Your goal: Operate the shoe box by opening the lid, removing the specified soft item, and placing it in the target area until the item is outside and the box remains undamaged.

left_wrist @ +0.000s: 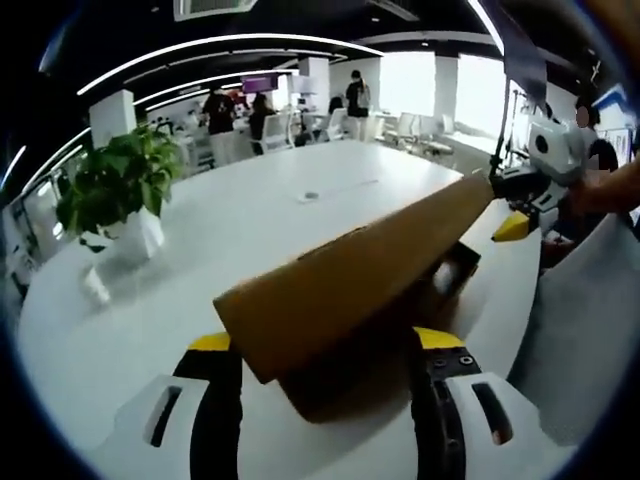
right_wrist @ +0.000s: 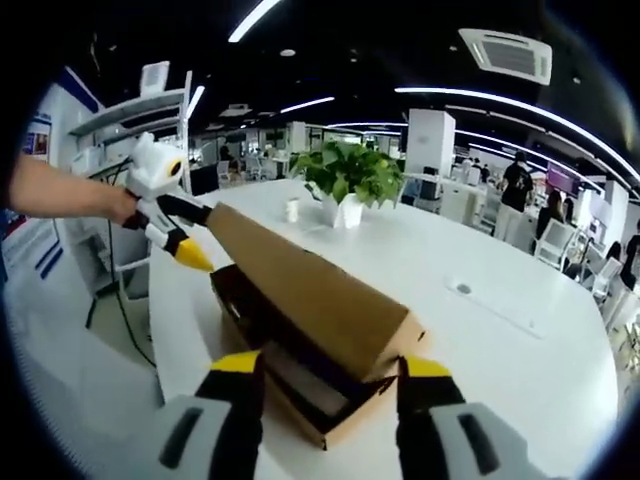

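The left gripper (left_wrist: 325, 345) is held low with its yellow-tipped jaws spread wide apart. The right gripper (right_wrist: 328, 365) is likewise held with its jaws parted. In the left gripper view, the right gripper (left_wrist: 512, 205) is seen at the far right, carried by a bare forearm (left_wrist: 610, 188). In the right gripper view, the left gripper (right_wrist: 185, 235) is carried by a bare forearm (right_wrist: 60, 195) reaching in from the left.

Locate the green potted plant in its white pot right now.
The green potted plant stands on the white table, beyond the brown cardboard shoe box; a small white cup sits beside it.
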